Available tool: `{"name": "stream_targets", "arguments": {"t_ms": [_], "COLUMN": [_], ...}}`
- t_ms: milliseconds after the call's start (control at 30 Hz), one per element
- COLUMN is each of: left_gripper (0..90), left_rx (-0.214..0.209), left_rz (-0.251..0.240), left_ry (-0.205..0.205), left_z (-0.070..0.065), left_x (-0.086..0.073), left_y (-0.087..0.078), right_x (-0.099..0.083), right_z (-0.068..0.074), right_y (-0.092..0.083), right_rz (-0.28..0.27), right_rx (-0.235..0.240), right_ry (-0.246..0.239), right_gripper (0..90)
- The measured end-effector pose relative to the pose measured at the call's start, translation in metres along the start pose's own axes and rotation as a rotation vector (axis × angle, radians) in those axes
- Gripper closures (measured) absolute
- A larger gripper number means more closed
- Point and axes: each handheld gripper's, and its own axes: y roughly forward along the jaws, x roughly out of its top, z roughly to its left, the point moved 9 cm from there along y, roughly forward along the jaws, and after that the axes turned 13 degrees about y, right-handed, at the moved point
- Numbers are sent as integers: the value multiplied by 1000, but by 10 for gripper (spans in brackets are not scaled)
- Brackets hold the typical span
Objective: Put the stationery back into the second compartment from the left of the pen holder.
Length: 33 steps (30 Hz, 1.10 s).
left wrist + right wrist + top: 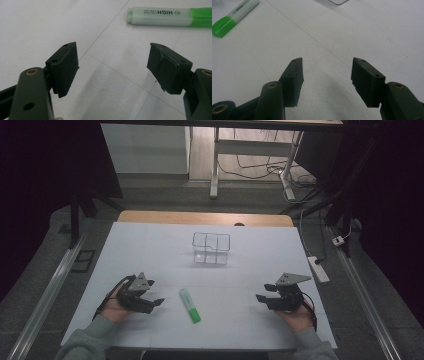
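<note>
A green highlighter [190, 305] with a pale cap lies flat on the white table sheet [150, 250], near the front middle. To its left, my left gripper [155, 292] points at it, open, with nothing between its jaws. In the left gripper view the highlighter [170, 16] lies beyond the open left gripper [112, 50], at the upper right. My right gripper [264, 292] rests at the front right, open and empty, pointing left. In the right gripper view, beyond the right gripper [327, 62], the highlighter [234, 17] lies at the upper left.
A clear plastic box [211, 248] split into compartments stands behind the highlighter, near the table's middle; its corner [338, 2] shows at the top of the right gripper view. A power strip [318, 269] lies off the table's right edge. Desk legs and cables stand farther back.
</note>
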Motion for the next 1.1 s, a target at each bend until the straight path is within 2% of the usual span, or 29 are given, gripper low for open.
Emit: {"name": "stream_targets", "arguments": {"t_ms": [433,600,733,967,1100], "left_gripper": [244,241,241,245,246], "left_rx": [-8,-24,-53,-142,-178], "left_rz": [13,6,-7,-18,-15], "left_ry": [15,38,98,218,282], "left_z": [0,-3,-5,-15,-20], "left_x": [9,16,27,46,55], "left_y": [11,12,13,18,23], "right_x": [0,1,1,0,-1], "right_z": [6,10,10,8,7], "right_y": [2,3,3,2,3], "right_rz": [8,12,13,12,15], "right_rx": [11,17,18,14,16], "right_ry": [-15,-30,-26,-24,-19], "right_gripper": [436,435,435,435,435]}}
